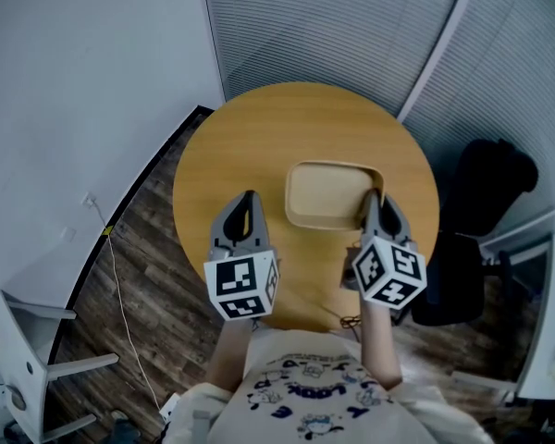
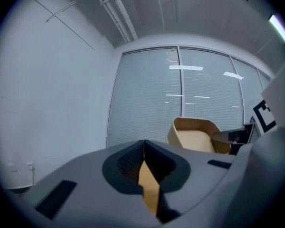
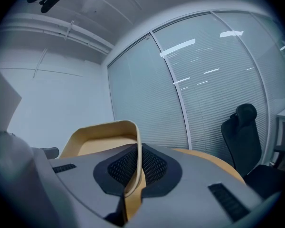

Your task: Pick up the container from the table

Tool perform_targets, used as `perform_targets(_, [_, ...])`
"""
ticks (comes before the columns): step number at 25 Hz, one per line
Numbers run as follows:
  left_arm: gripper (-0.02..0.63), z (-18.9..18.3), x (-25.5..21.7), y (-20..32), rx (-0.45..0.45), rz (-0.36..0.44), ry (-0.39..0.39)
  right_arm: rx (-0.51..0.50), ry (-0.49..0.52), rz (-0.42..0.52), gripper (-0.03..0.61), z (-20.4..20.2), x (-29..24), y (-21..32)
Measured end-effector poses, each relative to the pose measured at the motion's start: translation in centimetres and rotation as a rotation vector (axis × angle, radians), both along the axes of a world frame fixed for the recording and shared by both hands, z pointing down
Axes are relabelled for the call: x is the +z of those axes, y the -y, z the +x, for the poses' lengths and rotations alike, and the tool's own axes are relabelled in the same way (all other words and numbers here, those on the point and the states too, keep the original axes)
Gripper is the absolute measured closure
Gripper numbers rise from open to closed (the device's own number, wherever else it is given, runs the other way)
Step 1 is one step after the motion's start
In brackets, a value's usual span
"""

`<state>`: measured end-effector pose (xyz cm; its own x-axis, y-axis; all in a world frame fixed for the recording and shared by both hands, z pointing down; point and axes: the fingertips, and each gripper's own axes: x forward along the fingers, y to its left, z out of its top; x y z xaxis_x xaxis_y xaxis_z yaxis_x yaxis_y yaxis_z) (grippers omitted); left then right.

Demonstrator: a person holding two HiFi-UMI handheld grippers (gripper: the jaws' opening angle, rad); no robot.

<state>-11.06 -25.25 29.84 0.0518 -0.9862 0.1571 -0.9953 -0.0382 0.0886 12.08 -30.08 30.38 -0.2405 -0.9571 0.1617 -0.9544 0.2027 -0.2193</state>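
Found right gripper clamped on side wall of tan container, tray body ahead-left of jaws. Noted wooden table beneath, black chair off to right.

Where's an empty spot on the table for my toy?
Bare: the far half of the round wooden table, beyond the beige shallow container, and the left edge beside the left gripper. Crowded: the near right, where the right gripper clamps the container's rim.

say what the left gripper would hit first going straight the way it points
Nothing near: the left gripper points past the container, which sits to its right. Its line runs over bare table, then probably reaches the window blinds; depth is unclear.
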Motion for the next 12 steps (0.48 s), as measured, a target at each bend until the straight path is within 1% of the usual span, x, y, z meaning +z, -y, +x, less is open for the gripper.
perform_targets(12, [0.612, 0.92, 0.26, 0.2, 0.017, -0.011, 0.002, -0.002, 0.003, -0.009, 0.566, 0.45, 0.18, 0.2])
